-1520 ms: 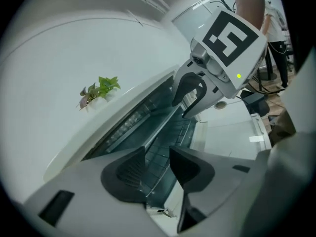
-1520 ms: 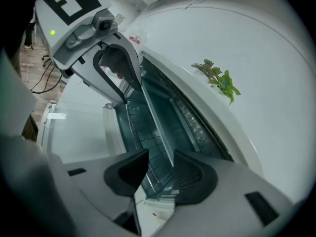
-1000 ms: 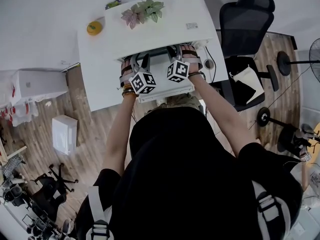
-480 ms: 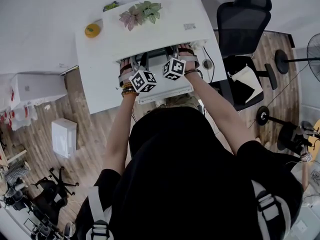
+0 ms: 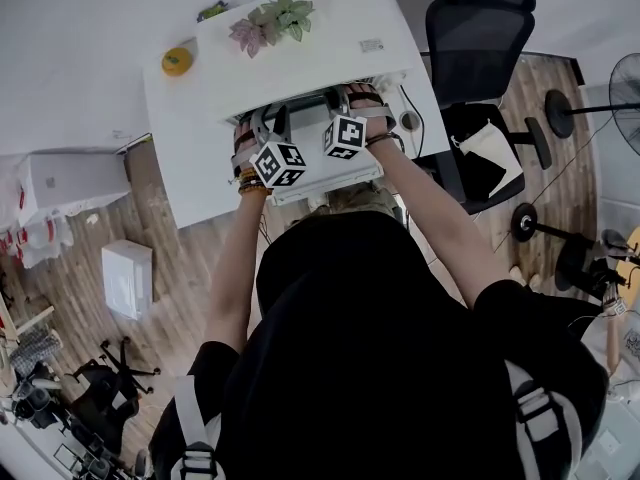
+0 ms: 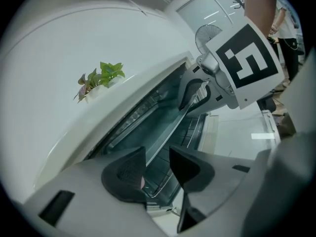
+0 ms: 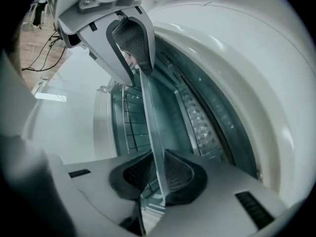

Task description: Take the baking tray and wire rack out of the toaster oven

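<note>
Both tools have just been closing on the silver metal baking tray (image 7: pixel 149 112) in the white toaster oven (image 7: pixel 256 68): right tool (image 7: pixel 157 174) clamps its rim; left tool (image 6: pixel 157 166), jaws apart around it, should pinch before pulling.

A white counter (image 5: pixel 190 158) carries a potted plant (image 5: pixel 268 23) with green and pinkish leaves near its far edge. A round yellow-orange object (image 5: pixel 177 61) sits at the far corner, and a small label (image 5: pixel 372 45) lies on the plant's other side. A black office chair (image 5: pixel 482 23) stands beside the counter on the wood floor (image 5: pixel 200 258). A white box (image 5: pixel 128 278) lies on that floor, and a fan (image 5: pixel 628 88) shows at the picture's right edge.
</note>
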